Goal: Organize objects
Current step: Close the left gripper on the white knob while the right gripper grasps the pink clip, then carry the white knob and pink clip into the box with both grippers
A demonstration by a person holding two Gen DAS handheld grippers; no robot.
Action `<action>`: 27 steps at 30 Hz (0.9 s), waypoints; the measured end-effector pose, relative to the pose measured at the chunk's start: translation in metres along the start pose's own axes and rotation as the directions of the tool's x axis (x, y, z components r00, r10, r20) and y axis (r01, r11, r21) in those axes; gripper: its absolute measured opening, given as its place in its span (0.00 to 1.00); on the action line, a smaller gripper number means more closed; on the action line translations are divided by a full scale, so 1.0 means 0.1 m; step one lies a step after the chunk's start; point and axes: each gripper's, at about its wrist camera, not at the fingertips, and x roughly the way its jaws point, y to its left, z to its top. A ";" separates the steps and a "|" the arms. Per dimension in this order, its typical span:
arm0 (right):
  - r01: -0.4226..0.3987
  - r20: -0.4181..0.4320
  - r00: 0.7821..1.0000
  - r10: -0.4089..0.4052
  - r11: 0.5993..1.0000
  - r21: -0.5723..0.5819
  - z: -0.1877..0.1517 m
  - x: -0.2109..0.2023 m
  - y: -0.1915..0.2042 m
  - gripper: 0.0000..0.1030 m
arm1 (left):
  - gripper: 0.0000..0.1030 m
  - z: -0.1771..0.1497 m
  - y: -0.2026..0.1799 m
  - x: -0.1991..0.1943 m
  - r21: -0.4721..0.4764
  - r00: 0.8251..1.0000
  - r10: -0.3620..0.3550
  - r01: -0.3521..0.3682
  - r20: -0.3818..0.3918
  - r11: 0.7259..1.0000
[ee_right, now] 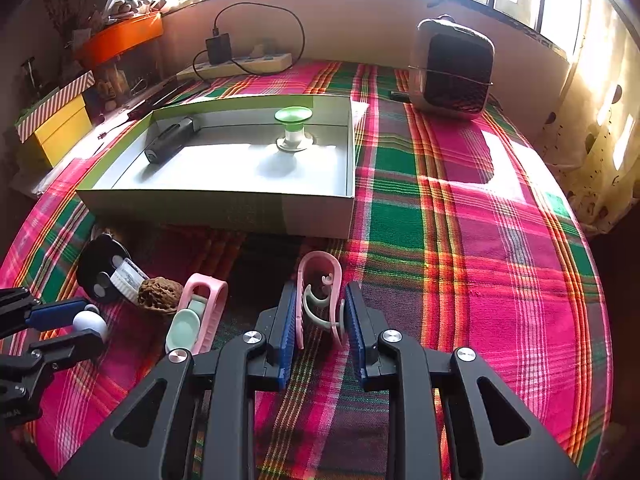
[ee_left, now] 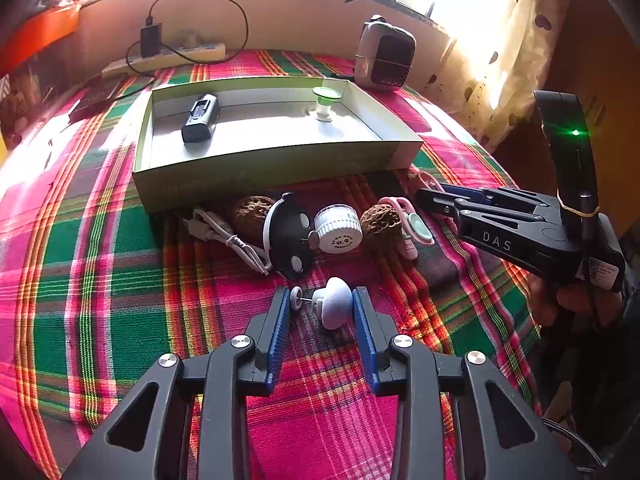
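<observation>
A shallow open box (ee_left: pixel 256 168) (ee_right: pixel 224 204) lies on the plaid cloth and holds a black device (ee_left: pixel 200 118) (ee_right: pixel 170 140) and a green-topped suction piece (ee_left: pixel 326 102) (ee_right: pixel 293 124). My left gripper (ee_left: pixel 322 306) is open around a pale blue mushroom-shaped knob with a pin (ee_left: pixel 334 306); the knob touches the right finger. My right gripper (ee_right: pixel 320 314) straddles a pink clip (ee_right: pixel 320 280), its pads touching the clip's sides. In front of the box lie a black round piece (ee_left: pixel 288 236), a white ribbed cap (ee_left: pixel 338 228), two brown walnuts (ee_left: pixel 380 222), a second pink clip (ee_right: pixel 196 314) and a grey cable (ee_left: pixel 224 236).
A small heater (ee_left: pixel 384 56) (ee_right: pixel 452 68) stands at the back right. A power strip with a charger (ee_left: pixel 180 54) lies along the back wall. An orange tray (ee_right: pixel 120 38) and a yellow box (ee_right: pixel 60 124) sit at the left. A curtain (ee_left: pixel 512 40) hangs on the right.
</observation>
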 end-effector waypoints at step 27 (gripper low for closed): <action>-0.047 0.049 0.998 0.047 0.999 0.011 0.05 -0.28 0.05 0.24 | 0.29 0.12 0.02 -0.28 0.020 0.998 0.015 -0.016 0.064 1.000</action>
